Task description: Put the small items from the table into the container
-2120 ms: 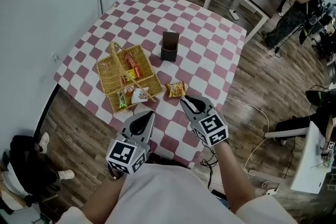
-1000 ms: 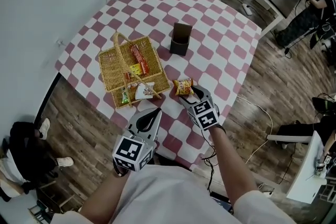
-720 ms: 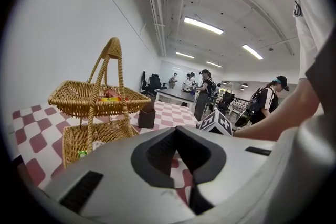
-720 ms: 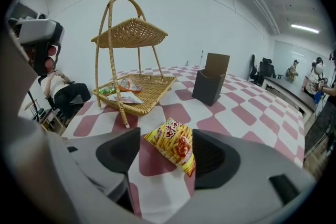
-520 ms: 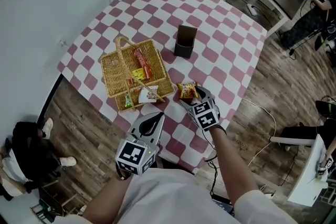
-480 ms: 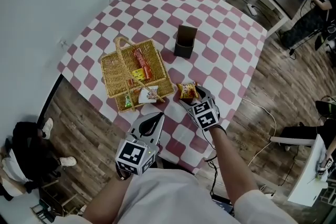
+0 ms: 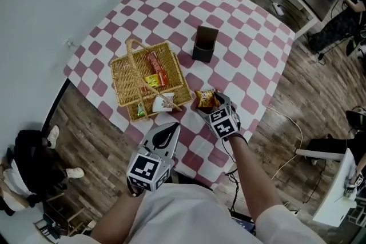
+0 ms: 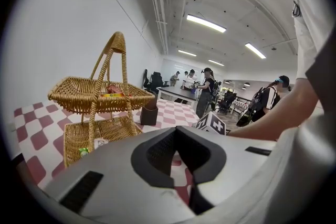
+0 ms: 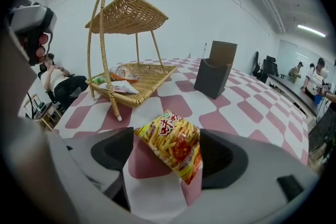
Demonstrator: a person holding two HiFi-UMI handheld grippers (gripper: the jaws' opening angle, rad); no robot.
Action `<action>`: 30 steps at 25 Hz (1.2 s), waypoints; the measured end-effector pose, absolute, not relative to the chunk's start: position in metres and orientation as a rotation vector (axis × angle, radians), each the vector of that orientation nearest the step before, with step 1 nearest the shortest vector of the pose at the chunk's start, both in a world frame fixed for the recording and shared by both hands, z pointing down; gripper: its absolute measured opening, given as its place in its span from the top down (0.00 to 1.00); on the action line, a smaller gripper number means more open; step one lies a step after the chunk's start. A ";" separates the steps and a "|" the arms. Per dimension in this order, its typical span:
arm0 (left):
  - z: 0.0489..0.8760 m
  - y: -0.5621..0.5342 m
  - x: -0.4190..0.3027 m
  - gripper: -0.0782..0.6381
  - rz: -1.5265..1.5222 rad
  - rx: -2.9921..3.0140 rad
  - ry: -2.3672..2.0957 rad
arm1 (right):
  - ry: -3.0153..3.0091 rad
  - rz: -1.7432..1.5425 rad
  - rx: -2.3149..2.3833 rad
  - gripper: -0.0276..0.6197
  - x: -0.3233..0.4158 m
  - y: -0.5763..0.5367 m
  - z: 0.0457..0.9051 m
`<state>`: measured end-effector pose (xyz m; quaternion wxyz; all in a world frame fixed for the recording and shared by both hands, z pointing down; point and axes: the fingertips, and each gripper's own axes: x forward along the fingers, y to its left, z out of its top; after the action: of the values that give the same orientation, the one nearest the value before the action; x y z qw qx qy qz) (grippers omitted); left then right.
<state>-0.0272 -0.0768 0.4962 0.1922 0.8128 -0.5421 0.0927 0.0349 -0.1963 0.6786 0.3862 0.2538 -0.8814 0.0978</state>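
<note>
Pick-up time: our right gripper's jaws are opening around the snack packet by the table's near edge, so we squeeze next; left gripper closed, empty.

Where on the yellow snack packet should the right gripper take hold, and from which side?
Across the middle of the snack packet, coming down from the person's side. It lies flat on the tablecloth, and the right gripper, fingers opening, straddles its width.

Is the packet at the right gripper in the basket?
No, the packet lies on the tablecloth between the right gripper's opening jaws.
</note>
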 end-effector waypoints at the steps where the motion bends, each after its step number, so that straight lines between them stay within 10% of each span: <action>1: 0.496 -0.077 -0.028 0.90 0.260 2.280 -1.523 | -2.237 0.250 0.639 0.31 0.034 -0.195 0.679; 30: 0.489 -0.074 -0.037 0.90 0.248 2.281 -1.557 | -2.237 0.221 0.665 0.67 0.039 -0.198 0.670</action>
<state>-0.0370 -0.0738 0.4889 0.1834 0.8087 -0.5519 0.0880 0.0389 -0.1985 0.6697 0.3879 0.2616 -0.8795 0.0869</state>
